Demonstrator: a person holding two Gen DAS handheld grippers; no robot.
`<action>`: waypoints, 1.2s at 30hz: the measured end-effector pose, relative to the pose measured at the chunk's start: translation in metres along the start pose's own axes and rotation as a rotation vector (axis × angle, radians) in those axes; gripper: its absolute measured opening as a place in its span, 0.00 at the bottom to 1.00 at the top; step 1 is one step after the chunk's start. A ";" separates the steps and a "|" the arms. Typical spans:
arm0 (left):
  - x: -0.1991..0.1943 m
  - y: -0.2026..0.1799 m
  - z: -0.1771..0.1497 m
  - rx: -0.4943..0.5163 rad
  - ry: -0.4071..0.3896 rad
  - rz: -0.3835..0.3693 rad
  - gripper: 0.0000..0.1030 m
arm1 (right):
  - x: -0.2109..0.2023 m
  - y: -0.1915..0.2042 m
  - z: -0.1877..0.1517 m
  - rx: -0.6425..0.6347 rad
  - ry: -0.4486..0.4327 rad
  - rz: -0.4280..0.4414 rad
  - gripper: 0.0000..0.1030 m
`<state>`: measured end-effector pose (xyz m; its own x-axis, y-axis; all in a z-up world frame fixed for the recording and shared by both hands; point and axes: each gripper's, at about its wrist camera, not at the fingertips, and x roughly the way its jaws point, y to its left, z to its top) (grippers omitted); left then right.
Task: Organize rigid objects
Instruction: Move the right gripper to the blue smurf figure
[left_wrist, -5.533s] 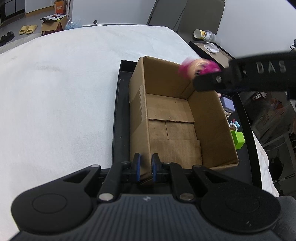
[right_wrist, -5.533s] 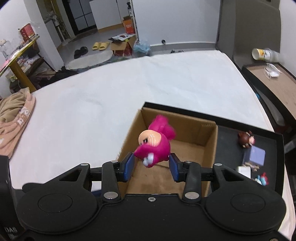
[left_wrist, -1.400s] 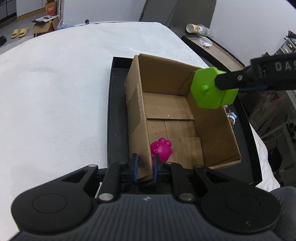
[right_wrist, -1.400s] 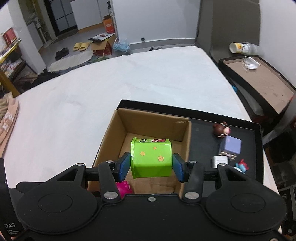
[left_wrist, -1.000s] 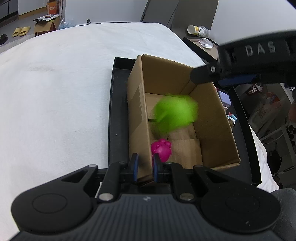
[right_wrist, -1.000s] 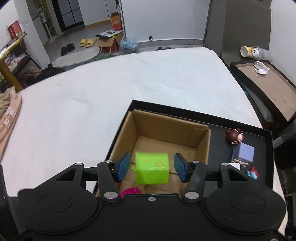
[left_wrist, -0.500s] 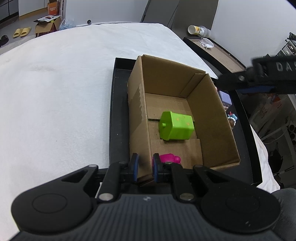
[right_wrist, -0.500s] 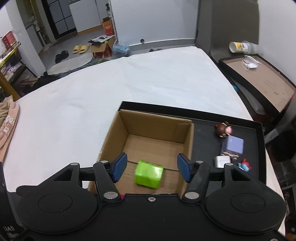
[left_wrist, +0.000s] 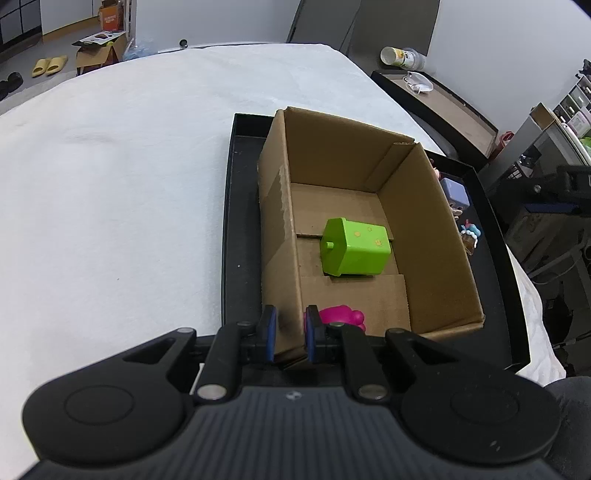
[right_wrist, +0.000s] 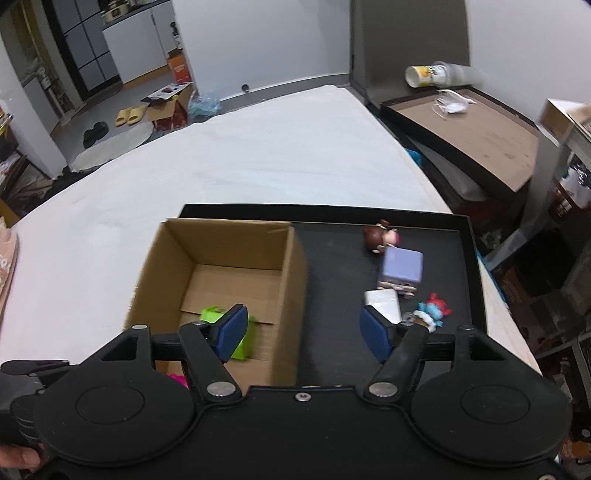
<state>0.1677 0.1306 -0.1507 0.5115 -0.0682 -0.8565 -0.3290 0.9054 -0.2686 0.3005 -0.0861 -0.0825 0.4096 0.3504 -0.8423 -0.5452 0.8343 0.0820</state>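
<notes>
A wide white tabletop fills the left of both views, with a cluttered room behind it: slippers and cartons on the floor at the upper left. On the tabletop lies a black tray, and on the tray's left part stands an open cardboard box.

At the lower middle of the left wrist view the left tongs are closed narrow on the near corner of the box's left wall, pinning it. Inside the box a green block lies on its side near the middle of the floor, its small peg pointing to the frame's left, and a pink toy sits in the near corner just right of the clamped wall.

Further right, in the right wrist view, the right tongs hang wide and empty above the box's right wall. What remains lies to the upper right of them on the bare tray: a brown figure farthest off, then a lilac cube, a white block just by the right pad, and a blue-and-red figure beside it. The white block looks the nearest pick, I'd judge; its long axis runs roughly along the tongs' line of sight, and the right hand is clearly the closer one.
</notes>
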 end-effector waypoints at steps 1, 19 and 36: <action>0.000 -0.001 0.000 0.002 0.000 0.004 0.13 | 0.000 -0.005 -0.001 0.005 -0.001 -0.001 0.65; 0.001 -0.011 0.000 0.004 0.013 0.072 0.13 | 0.012 -0.079 -0.022 0.088 -0.004 0.012 0.66; 0.007 -0.023 0.003 -0.004 0.043 0.159 0.13 | 0.051 -0.137 -0.034 0.190 0.014 0.033 0.66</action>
<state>0.1813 0.1102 -0.1495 0.4188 0.0576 -0.9063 -0.4062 0.9044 -0.1303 0.3708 -0.1968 -0.1552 0.3829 0.3745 -0.8445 -0.4101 0.8880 0.2079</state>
